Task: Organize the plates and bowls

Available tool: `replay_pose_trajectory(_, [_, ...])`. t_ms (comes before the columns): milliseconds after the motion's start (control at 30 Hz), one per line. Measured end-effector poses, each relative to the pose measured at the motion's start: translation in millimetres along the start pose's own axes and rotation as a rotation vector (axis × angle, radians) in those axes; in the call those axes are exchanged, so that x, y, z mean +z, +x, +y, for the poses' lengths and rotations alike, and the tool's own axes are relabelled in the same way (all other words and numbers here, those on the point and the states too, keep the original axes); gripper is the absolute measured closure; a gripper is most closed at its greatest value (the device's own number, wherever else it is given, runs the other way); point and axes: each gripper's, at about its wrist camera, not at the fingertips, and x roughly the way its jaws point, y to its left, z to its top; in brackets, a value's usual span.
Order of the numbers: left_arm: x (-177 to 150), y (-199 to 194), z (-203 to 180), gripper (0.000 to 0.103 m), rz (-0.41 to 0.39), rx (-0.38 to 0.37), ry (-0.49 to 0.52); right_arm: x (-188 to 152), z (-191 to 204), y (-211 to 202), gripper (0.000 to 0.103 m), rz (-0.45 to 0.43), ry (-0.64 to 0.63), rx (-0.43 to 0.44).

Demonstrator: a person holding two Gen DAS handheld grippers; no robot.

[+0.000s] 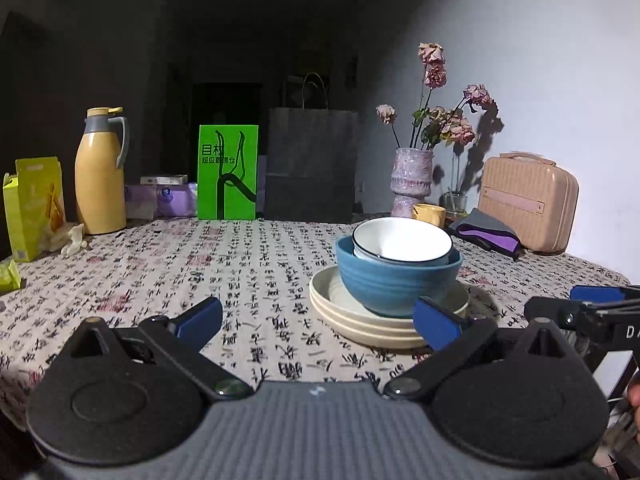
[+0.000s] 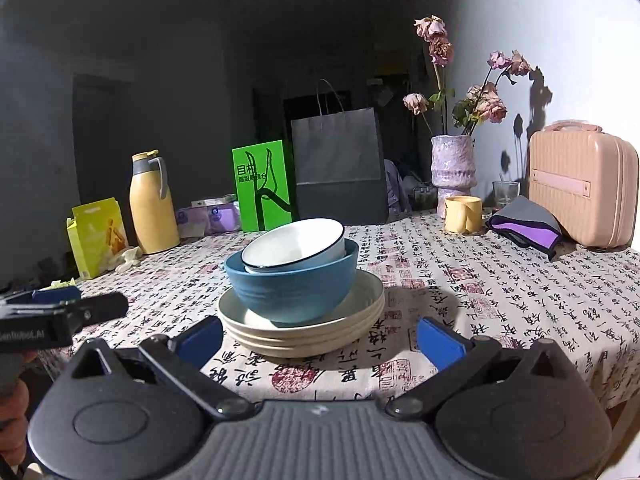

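A white bowl with a dark rim (image 1: pixel 402 242) (image 2: pixel 294 244) sits tilted inside a blue bowl (image 1: pixel 394 284) (image 2: pixel 292 284), which rests on a stack of cream plates (image 1: pixel 360 320) (image 2: pixel 304 334) on the patterned tablecloth. My left gripper (image 1: pixel 320 322) is open, near the table's front edge, left of the stack; its right finger overlaps the plates' near rim in the view. My right gripper (image 2: pixel 322 340) is open with nothing between its fingers, just in front of the stack. Each gripper appears at the edge of the other's view.
Along the back stand a yellow carton (image 1: pixel 34 208), a yellow thermos (image 1: pixel 100 172), a green box (image 1: pixel 228 172), a dark paper bag (image 1: pixel 310 164), a vase of dried roses (image 1: pixel 412 182), a yellow mug (image 2: pixel 464 214), a folded purple-grey cloth (image 2: pixel 524 226) and a beige case (image 2: pixel 580 190).
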Motion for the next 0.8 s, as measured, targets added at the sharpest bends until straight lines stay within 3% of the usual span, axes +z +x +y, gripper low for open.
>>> replay_pose_trajectory(233, [-0.4, -9.7, 2.2, 0.000, -0.036, -0.009, -0.005, 0.5, 0.6, -1.8, 0.000, -0.015, 0.008, 0.010])
replay_pose_trajectory(800, [-2.7, -9.3, 4.5, 0.000, -0.025, -0.028, -0.026, 0.6, 6.8, 2.0, 0.000, 0.000, -0.011, 0.029])
